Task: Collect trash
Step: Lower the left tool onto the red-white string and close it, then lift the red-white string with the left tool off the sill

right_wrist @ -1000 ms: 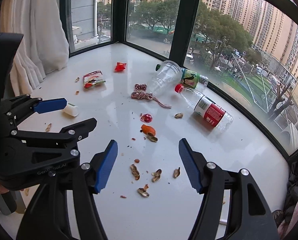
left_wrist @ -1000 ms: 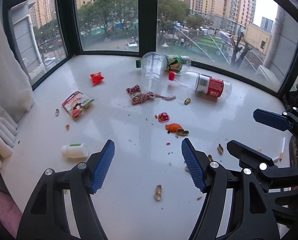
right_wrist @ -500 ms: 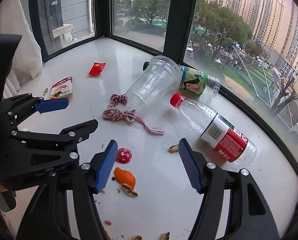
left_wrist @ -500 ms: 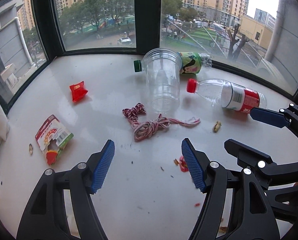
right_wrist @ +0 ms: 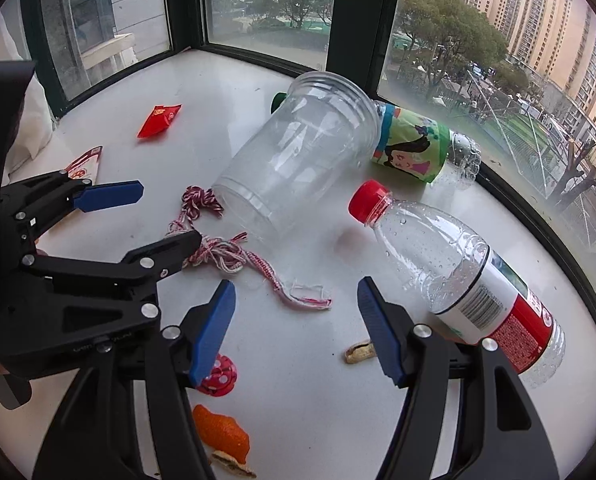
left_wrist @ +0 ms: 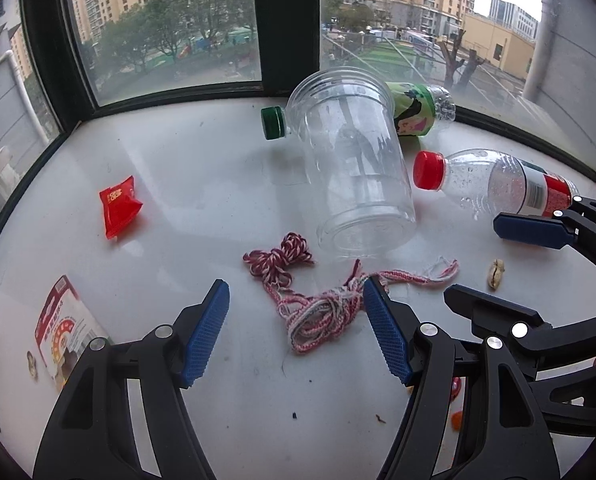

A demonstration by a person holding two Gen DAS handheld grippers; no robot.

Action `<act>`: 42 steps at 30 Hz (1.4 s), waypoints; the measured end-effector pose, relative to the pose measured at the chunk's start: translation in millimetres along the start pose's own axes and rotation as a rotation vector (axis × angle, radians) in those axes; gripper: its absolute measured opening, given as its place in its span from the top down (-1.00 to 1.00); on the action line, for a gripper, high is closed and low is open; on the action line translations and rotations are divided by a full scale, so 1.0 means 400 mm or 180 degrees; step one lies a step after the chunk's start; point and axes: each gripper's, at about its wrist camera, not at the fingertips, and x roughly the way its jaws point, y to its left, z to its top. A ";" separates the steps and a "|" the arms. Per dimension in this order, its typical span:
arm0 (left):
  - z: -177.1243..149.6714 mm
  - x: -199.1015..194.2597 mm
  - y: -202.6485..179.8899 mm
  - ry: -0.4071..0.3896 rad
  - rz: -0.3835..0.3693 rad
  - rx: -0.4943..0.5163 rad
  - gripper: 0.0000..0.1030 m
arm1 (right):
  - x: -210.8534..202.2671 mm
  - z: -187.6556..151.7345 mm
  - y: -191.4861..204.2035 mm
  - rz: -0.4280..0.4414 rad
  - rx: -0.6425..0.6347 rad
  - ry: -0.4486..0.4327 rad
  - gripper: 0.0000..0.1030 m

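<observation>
While both grippers have swept forward and down over the last second, the litter that sat mid-frame has grown large, and the peanut shells and orange peel have slid to the bottom edge of the right wrist view; I judge this an approach with nothing collected yet. The left gripper has its ribbed blue pads well apart and empty, with the red-and-white cord lying on the surface between them at lower centre. The right gripper also stands apart and empty, framing the frayed tail of that cord, a peanut shell just beside its right pad. The cord is soft, braided and knotted into a loose heap (likely to snag or trail if pinched by one strand). Beyond it, at frame centre, a clear plastic cup lies on its side, thin-walled and ridged near the rim. To the right lies a clear bottle with a red cap, beaded with droplets inside. Behind the cup, a green-capped bottle rests by the window frame. At left, a glossy red sachet and a flat printed wrapper.
</observation>
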 end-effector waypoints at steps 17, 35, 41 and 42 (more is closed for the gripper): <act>-0.017 0.046 -0.010 0.0090 -0.0104 -0.0029 -0.29 | 0.053 -0.021 -0.026 0.0012 0.0020 0.0106 -0.19; -0.036 0.028 -0.036 -0.0028 -0.0432 0.0064 0.56 | 0.100 -0.017 -0.035 0.0125 0.0145 0.0233 -0.19; -0.032 0.033 -0.045 -0.0003 -0.0414 0.0047 0.62 | 0.102 -0.011 -0.026 0.0198 0.0049 0.0209 -0.08; -0.028 0.035 -0.047 0.0017 -0.0401 0.0032 0.62 | 0.099 -0.008 -0.015 0.0242 -0.0027 0.0206 0.12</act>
